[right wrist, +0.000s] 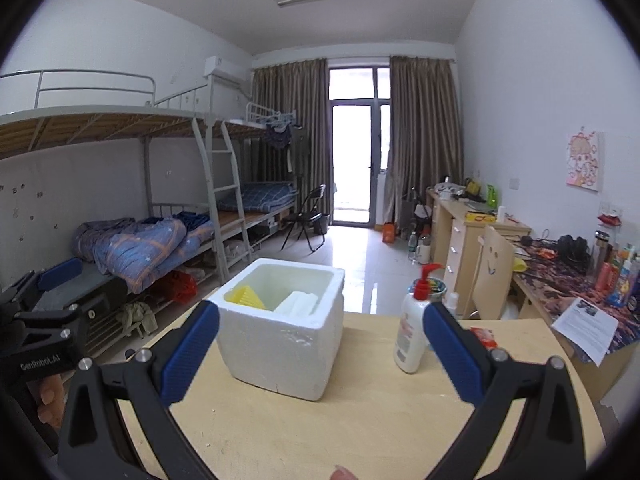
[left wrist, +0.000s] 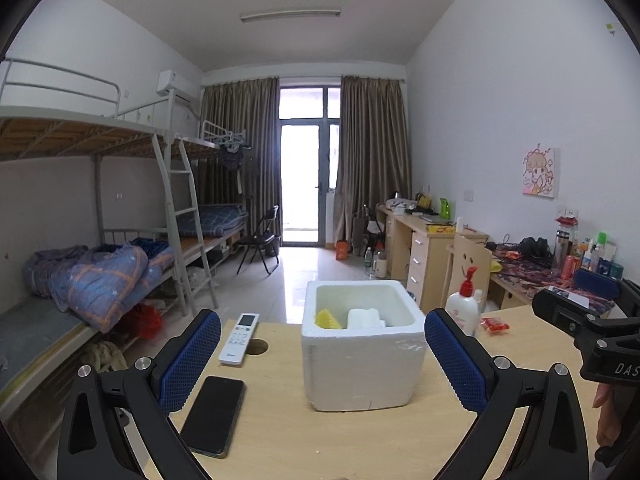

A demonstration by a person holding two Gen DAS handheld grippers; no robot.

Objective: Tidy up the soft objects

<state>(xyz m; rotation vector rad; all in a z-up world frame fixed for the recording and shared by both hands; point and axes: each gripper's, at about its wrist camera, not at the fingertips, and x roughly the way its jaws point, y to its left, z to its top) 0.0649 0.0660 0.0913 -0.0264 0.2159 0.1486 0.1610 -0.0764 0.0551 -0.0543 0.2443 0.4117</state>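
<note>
We see a white foam box (left wrist: 362, 364) with a rough, grainy, matt skin, standing on a pale wood-look table (left wrist: 360, 440) with a smooth, dull finish. Our gripper pads (left wrist: 190, 358) look like blue textured rubber on matt black plastic arms. The phone (left wrist: 214, 414) is glossy black glass; the lotion bottle (right wrist: 412, 334) is smooth white plastic.

White foam box (left wrist: 362, 364) holds a yellow sponge (left wrist: 328, 319); lotion bottle (right wrist: 412, 334) white, red pump.
</note>
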